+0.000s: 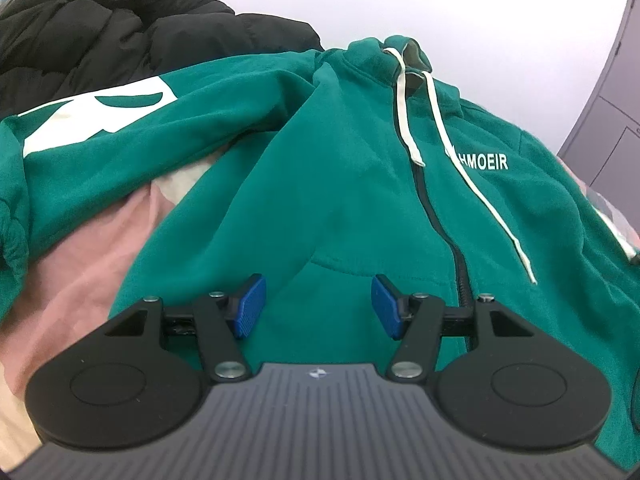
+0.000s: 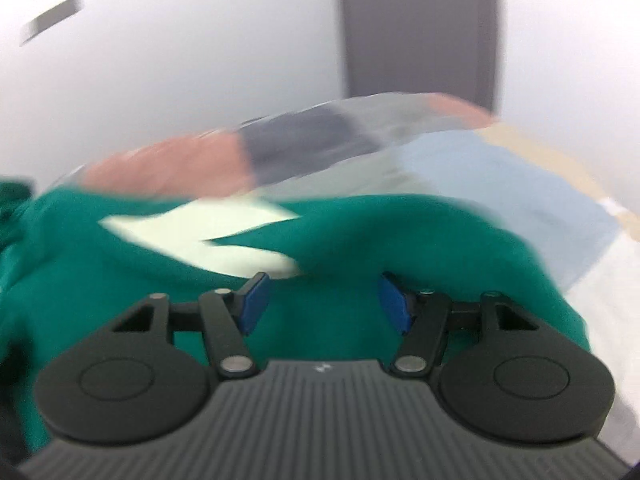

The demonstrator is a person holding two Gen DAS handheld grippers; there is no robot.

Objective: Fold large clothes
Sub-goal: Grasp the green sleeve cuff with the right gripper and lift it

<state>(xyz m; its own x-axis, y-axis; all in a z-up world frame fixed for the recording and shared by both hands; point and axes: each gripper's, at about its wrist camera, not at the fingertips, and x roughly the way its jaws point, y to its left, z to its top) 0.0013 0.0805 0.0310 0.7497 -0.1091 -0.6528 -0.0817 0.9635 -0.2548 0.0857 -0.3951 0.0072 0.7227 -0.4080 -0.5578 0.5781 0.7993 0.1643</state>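
Green hoodie (image 1: 340, 184) flat on patchwork bedspread (image 1: 92, 248).

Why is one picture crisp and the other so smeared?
Left wrist view: sharp, the green hoodie and its lettering readable, edges bowed by the fisheye lens. Right wrist view: hoodie and bedding streaked with motion blur, only the right gripper fairly crisp.

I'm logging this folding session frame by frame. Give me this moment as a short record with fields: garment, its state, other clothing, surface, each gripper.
garment: green zip hoodie, white drawstrings, chest lettering
state: spread out front up, zipper closed, one sleeve with a big white print stretched sideways
other clothing: black puffer jacket beyond the sleeve
surface: bed cover, pink and cream patches
left gripper: open, over the hoodie's lower front, nothing between the pads
right gripper: open, over green fabric, view blurred
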